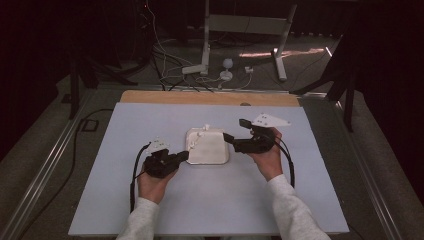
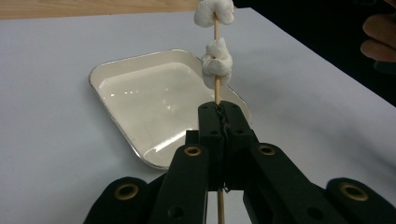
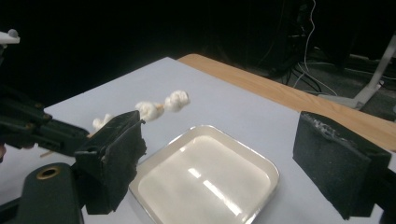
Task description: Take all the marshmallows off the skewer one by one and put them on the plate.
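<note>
The left gripper view shows my left gripper (image 2: 219, 116) clamped on a thin wooden skewer (image 2: 216, 88) of soft, crushable marshmallows (image 2: 217, 60) held above the tray (image 2: 140, 93), so I'd grip bare stick only, while my right gripper (image 3: 219, 158) hangs apart over that tray.

From above I see the white worktop (image 1: 280, 200) with a pale square tray (image 1: 207, 146) near its middle. My left hand-held gripper (image 1: 184, 156) lies low at the tray's left edge, its jaws together on a thin skewer (image 1: 196, 139) that slants up over the tray with small white lumps (image 1: 205, 127) threaded on it. My right hand-held gripper (image 1: 235, 131) sits just beside the tray's right edge, pointing left, its jaws parted with nothing between them. Both sleeves are light grey. Cables and a white stand lie on the floor beyond.
</note>
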Tool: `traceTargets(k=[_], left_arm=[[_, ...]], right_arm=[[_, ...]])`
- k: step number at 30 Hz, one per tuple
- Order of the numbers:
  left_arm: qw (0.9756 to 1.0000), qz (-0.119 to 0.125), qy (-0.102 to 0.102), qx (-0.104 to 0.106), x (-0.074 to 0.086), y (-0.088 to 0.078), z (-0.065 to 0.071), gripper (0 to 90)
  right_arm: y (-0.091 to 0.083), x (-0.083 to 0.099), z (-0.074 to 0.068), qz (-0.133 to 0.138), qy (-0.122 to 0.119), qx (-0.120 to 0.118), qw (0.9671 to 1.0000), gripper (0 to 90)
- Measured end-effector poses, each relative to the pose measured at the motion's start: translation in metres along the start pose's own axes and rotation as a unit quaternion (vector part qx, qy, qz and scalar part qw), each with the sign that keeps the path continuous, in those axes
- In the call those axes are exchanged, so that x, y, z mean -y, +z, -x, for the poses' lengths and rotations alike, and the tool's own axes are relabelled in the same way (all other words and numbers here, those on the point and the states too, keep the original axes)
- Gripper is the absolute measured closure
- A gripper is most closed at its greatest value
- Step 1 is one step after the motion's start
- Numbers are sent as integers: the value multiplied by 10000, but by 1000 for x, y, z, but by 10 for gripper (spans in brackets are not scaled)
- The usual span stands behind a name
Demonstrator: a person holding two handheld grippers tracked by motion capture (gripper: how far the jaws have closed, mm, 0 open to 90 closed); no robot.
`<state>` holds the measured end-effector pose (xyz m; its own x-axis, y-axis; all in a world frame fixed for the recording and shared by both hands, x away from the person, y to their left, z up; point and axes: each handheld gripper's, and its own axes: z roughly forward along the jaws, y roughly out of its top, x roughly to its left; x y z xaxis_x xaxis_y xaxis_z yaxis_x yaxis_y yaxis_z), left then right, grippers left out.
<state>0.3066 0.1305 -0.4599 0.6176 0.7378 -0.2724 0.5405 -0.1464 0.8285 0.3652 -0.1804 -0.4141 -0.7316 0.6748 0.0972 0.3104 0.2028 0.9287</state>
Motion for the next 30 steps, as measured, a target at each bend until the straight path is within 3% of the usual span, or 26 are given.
traceTargets(k=[8,16,20,25,30], left_arm=[[10000,25,21,35,-1,-1,2,898],[10000,1,76,46,-1,-1,5,898],[9999,9,106,72,-1,-1,6,898],[9999,-11,133,75,-2,-1,7,899],[9999,-18,128,74,-2,-1,7,899]], right_arm=[[19,-10,-2,-120,-10,-56,9999,251],[38,-11,-10,-366,-179,-201,9990,391],[46,-12,-16,-459,-215,-159,9986,521],[55,-11,-17,-599,-115,-287,9977,566],[58,-10,-19,-675,-124,-276,9973,723]])
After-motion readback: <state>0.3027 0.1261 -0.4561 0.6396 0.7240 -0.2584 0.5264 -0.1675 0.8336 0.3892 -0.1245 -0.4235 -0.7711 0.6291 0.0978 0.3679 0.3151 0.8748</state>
